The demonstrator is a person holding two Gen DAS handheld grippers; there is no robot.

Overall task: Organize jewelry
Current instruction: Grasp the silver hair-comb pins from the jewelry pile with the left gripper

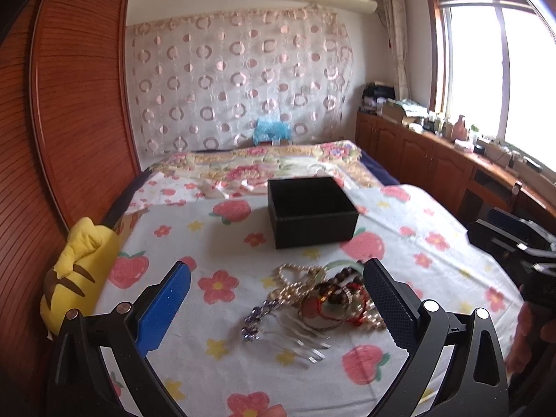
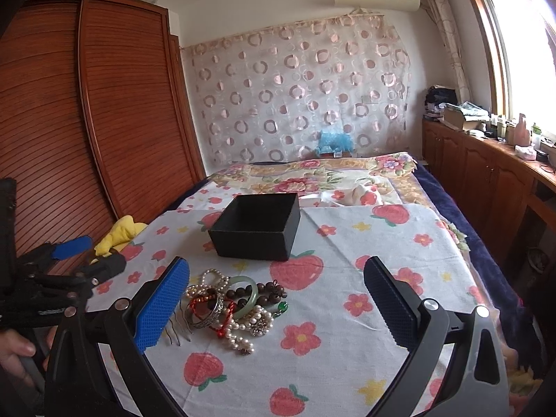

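Both tongs stand with jaws spread wide and nothing between them — left gripper (image 1: 278, 299) and right gripper (image 2: 276, 299) poised low over the bed (image 1: 434, 215), evidently ahead of a first pick. Jewelry pile (image 1: 321, 299) lies tangled on the sheet: pearls (image 2: 243, 330), a jade bangle (image 2: 252, 297), dark beads, a hair comb (image 1: 305, 342). Box (image 1: 311, 213) sits open just beyond the pile, apparently empty — likely placed as the receptacle. Judgement: sorting not yet begun; tangled strands may drag neighbours when lifted.
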